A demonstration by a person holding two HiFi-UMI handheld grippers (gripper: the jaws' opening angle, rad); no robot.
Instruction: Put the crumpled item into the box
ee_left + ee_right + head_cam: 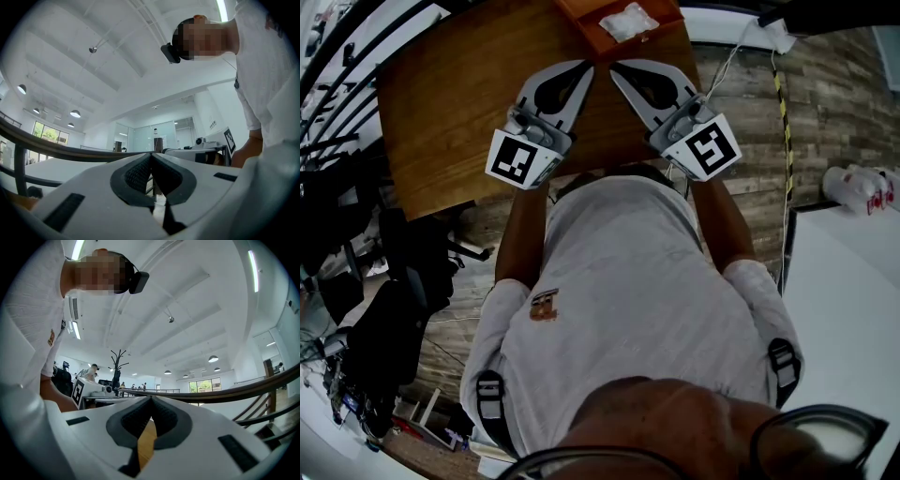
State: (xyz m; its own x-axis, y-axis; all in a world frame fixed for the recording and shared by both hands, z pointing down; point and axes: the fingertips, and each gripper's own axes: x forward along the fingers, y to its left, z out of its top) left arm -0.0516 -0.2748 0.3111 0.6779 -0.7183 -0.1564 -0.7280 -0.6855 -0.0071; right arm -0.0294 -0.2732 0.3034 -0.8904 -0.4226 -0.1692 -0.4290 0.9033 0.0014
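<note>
left gripper (586, 68): jaws were seen pressed together, nothing held | right gripper (617, 68): jaws were seen shut, empty | crumpled white item (628, 21): was found lying inside orange box (592, 36) on wooden table (441, 103)

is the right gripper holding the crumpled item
No, the right gripper is shut on nothing, and the crumpled white item lies in the orange box.

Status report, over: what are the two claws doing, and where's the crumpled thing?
Left gripper shut, empty. Right gripper shut, empty. Crumpled item lies inside the orange box on the wooden table. Nothing between grippers and box.
</note>
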